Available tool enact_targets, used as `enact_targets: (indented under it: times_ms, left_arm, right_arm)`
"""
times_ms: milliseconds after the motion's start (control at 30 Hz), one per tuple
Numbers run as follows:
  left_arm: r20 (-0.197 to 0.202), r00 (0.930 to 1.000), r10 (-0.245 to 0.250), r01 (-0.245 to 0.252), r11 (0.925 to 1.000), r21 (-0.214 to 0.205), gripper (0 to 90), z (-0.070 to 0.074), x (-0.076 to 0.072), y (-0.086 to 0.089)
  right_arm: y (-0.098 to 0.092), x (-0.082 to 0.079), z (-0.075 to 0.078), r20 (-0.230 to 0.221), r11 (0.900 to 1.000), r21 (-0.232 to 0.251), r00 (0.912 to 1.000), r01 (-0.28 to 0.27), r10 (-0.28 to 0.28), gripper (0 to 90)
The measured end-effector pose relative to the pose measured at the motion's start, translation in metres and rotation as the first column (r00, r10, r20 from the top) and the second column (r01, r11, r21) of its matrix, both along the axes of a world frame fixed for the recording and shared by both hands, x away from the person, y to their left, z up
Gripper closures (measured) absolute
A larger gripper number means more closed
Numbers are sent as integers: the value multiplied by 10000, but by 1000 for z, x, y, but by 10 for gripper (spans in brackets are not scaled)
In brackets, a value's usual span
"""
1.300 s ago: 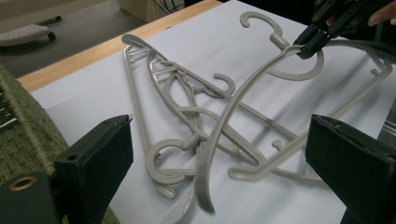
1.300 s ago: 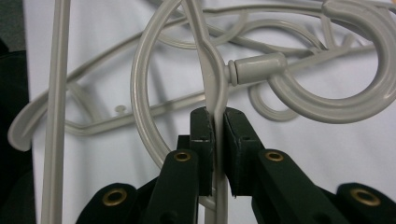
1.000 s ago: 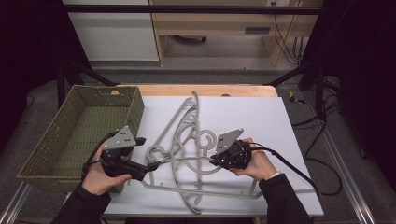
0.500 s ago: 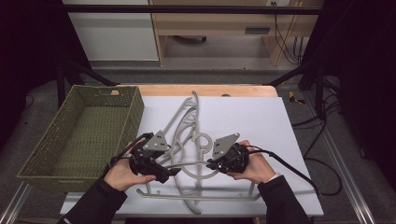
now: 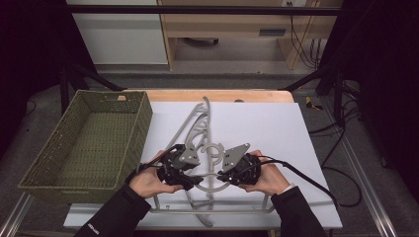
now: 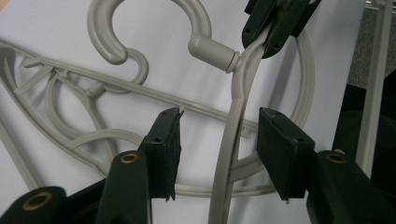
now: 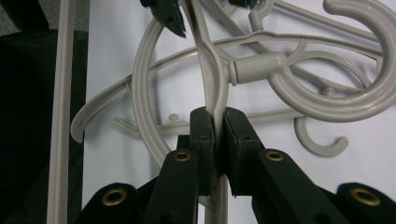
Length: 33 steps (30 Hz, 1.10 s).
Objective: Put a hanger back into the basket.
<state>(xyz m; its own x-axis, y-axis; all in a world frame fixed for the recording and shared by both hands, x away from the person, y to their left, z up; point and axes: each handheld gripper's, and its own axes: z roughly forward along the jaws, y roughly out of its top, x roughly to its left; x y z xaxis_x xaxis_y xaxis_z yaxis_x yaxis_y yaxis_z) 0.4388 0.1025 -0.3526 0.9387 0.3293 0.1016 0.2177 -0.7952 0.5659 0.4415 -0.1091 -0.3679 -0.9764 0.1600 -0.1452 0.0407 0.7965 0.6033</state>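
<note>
On the white table, right tool (image 7: 214,122) clamped on the grey hanger (image 7: 212,79), left tool (image 6: 219,140) wide around it.

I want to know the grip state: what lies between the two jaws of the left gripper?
In the left gripper view, the hanger's grey arm runs up between the open jaws of the left gripper, touching neither.

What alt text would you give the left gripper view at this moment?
The left gripper has its two black jaws open on either side of a grey plastic hanger arm, not yet clamping it. Farther up the same arm, the right gripper is clamped on it beside the hook, over a white tabletop.
</note>
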Motion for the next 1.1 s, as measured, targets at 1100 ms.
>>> enact_targets:
  times_ms: [1100]
  left_arm:
    - [-153,9988,-468,477,9969,627,823,-12,-11,-12]
  right_arm:
    - [3,1,-6,309,9988,42,9984,-480,478,795]
